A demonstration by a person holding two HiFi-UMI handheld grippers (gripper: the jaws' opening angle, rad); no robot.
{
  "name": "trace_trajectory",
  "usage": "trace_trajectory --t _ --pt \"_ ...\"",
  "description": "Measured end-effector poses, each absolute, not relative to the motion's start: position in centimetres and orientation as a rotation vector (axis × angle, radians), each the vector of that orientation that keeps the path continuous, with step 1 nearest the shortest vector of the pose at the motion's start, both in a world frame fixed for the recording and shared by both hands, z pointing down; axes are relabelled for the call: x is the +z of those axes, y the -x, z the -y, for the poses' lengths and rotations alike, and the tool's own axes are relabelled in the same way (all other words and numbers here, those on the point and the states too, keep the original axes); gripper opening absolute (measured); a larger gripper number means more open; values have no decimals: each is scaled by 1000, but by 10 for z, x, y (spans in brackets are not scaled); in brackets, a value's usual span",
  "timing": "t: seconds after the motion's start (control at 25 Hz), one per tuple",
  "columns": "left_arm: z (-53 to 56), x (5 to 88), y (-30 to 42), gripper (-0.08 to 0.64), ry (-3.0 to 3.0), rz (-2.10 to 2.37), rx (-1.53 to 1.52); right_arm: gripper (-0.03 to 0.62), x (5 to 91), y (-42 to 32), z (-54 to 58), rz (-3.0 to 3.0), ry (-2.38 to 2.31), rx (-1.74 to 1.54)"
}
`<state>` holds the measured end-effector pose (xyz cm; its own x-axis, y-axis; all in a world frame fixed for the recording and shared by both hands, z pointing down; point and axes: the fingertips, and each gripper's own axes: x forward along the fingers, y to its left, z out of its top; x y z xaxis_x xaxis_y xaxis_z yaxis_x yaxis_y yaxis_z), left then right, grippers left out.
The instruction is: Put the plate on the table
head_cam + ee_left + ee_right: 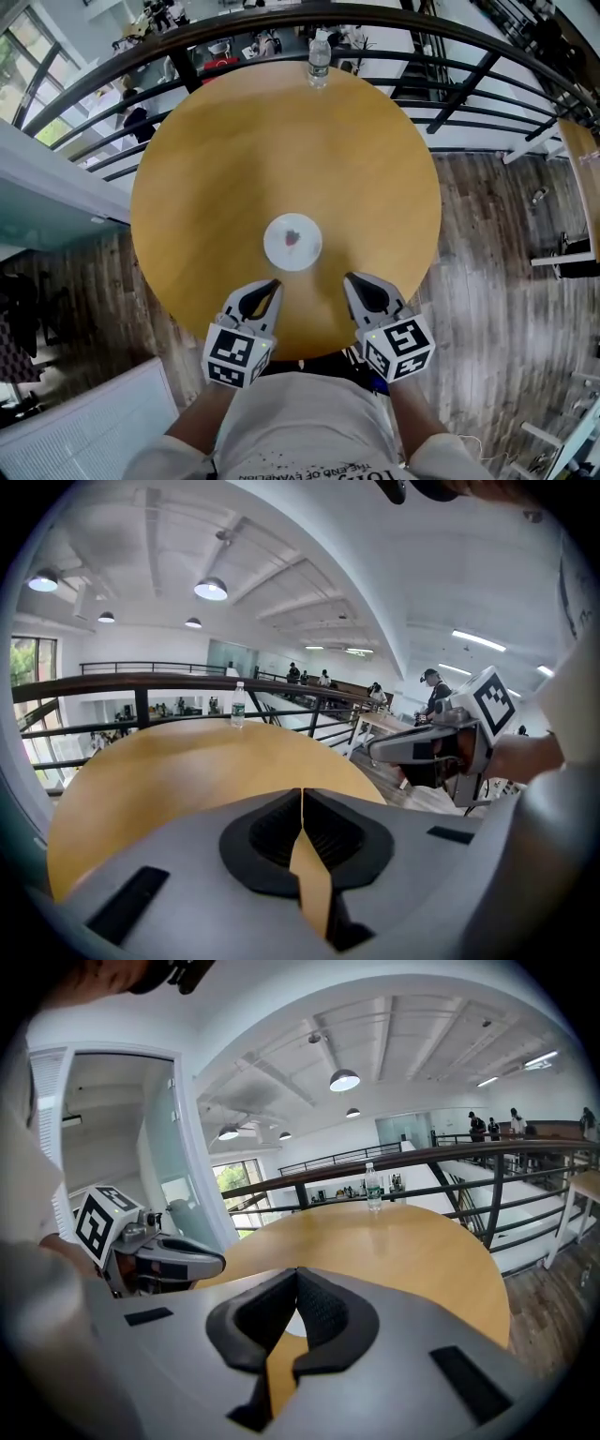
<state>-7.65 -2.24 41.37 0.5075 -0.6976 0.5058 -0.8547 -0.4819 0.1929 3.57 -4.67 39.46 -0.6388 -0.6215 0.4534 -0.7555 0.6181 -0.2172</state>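
A small white plate [292, 242] with a red mark in its middle lies flat on the round wooden table [281, 141], towards the near side. My left gripper [274, 282] hovers just short of the plate's near left rim, its jaws shut with nothing between them [302, 791]. On the other side, my right gripper [348, 277] sits near the plate's near right rim, also shut and empty [297, 1271]. Neither gripper touches the plate. Each gripper view shows the other gripper beside it over the table's edge.
A clear water bottle [319, 61] stands upright at the table's far edge, against a dark curved railing [450, 37]. Wooden floor [506, 281] lies to the right of the table. A white panel [84, 422] is at the lower left.
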Motion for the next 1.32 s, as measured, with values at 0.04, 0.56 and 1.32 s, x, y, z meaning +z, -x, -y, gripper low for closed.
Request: trace_trajectory --t 0.04,0.56,1.32 --pt "18 412 75 29 -2325 1275 492 20 391 -36 44 2514 -1107 562" --pt "10 380 83 25 -2311 1371 397 20 369 -39 34 2565 -1060 561" --pt "3 381 77 25 -2305 1356 449 20 374 -52 29 2547 -1082 596"
